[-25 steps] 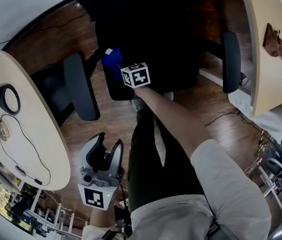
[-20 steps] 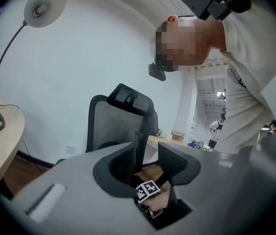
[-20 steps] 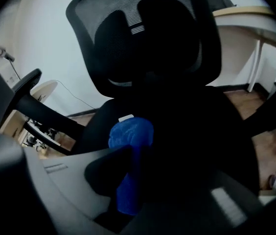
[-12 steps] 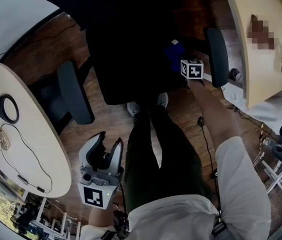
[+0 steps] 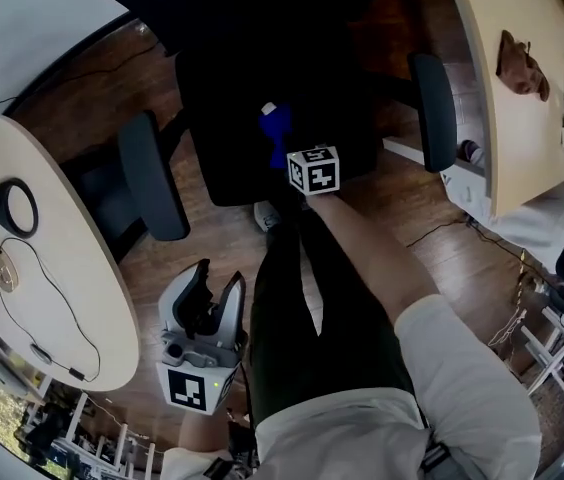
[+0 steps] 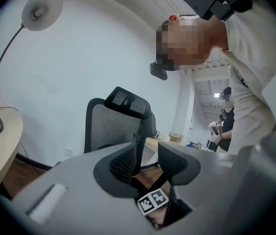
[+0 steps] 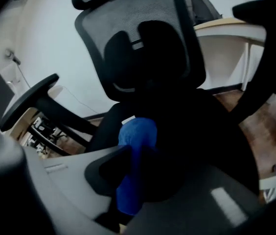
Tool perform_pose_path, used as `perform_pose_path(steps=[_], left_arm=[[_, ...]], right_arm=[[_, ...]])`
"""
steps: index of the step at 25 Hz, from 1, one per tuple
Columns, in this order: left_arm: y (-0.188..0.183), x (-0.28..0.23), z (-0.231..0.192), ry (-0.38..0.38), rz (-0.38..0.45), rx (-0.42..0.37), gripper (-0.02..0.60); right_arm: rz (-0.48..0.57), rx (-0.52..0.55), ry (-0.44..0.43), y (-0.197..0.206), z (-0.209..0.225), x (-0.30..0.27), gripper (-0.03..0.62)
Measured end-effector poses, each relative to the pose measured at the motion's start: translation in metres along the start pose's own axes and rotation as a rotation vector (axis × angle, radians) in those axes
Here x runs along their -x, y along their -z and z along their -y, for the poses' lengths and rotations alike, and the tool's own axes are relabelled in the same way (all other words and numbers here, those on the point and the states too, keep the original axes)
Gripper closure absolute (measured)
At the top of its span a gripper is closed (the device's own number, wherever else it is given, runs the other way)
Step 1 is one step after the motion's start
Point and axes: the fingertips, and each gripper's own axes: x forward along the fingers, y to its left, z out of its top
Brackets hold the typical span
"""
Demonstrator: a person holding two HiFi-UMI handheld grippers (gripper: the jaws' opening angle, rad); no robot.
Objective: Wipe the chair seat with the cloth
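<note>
Head view: right gripper (image 5: 289, 151) clamped on a blue cloth (image 5: 276, 131), reaching over the front part of the black chair seat (image 5: 232, 98). Left gripper (image 5: 212, 300) held low beside the person's leg, well apart from the chair, near a round table (image 5: 57, 268)

Left gripper view: jaws spread, nothing held between them; chair backrest (image 6: 114, 126) and a lamp (image 6: 41, 12) beyond

Right gripper view: jaws closed on the cloth (image 7: 138, 133), bunched upright between them against the dark seat (image 7: 196, 131), backrest (image 7: 143, 43) behind

Blue cloth (image 7: 134, 165) in right gripper (image 7: 140, 173) — over chair seat (image 7: 192, 126)
</note>
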Motion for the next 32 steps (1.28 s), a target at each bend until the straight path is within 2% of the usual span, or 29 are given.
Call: perform_pose_path(steps=[3,5,7,10,13,16,21,24,26,29,31,32], left_arm=[[-0.003,0.007,-0.003,-0.025,0.007,0.001,0.345],[-0.002,0.015,-0.006,-0.045,0.006,0.003,0.345],[0.001,0.025,-0.011,-0.062,-0.005,-0.003,0.345],[0.006,0.04,-0.019,-0.082,-0.023,-0.012,0.345],[0.002,0.046,-0.024,-0.1,-0.014,-0.005,0.345],[-0.005,0.042,-0.024,-0.103,0.006,0.009,0.345],[-0.018,0.023,-0.009,-0.068,0.03,0.018,0.345],[-0.023,0.016,0.005,-0.043,0.031,0.012,0.345],[-0.024,0.015,0.008,-0.033,0.027,0.006,0.345],[-0.04,0.013,0.02,-0.025,0.007,-0.006,0.345],[-0.072,0.003,0.037,-0.019,-0.035,-0.03,0.345],[-0.099,-0.007,0.044,-0.01,-0.058,-0.053,0.345]], right_arm=[[-0.054,0.022,-0.087,0.036,-0.094,-0.031,0.528],[-0.075,0.029,-0.107,0.055,-0.134,-0.048,0.526],[-0.082,0.056,-0.111,0.069,-0.156,-0.062,0.526],[-0.094,0.09,-0.104,0.084,-0.161,-0.07,0.525],[-0.086,0.11,-0.062,0.089,-0.13,-0.063,0.526],[-0.097,0.114,0.005,0.09,-0.073,-0.042,0.528],[-0.127,0.133,0.156,0.085,0.061,0.018,0.529],[-0.152,0.144,0.274,0.089,0.145,0.064,0.53],[-0.164,0.14,0.35,0.091,0.184,0.088,0.53],[-0.151,0.107,0.367,0.084,0.188,0.117,0.53],[-0.116,0.1,0.323,0.062,0.152,0.158,0.53],[-0.08,0.088,0.294,0.035,0.121,0.185,0.53]])
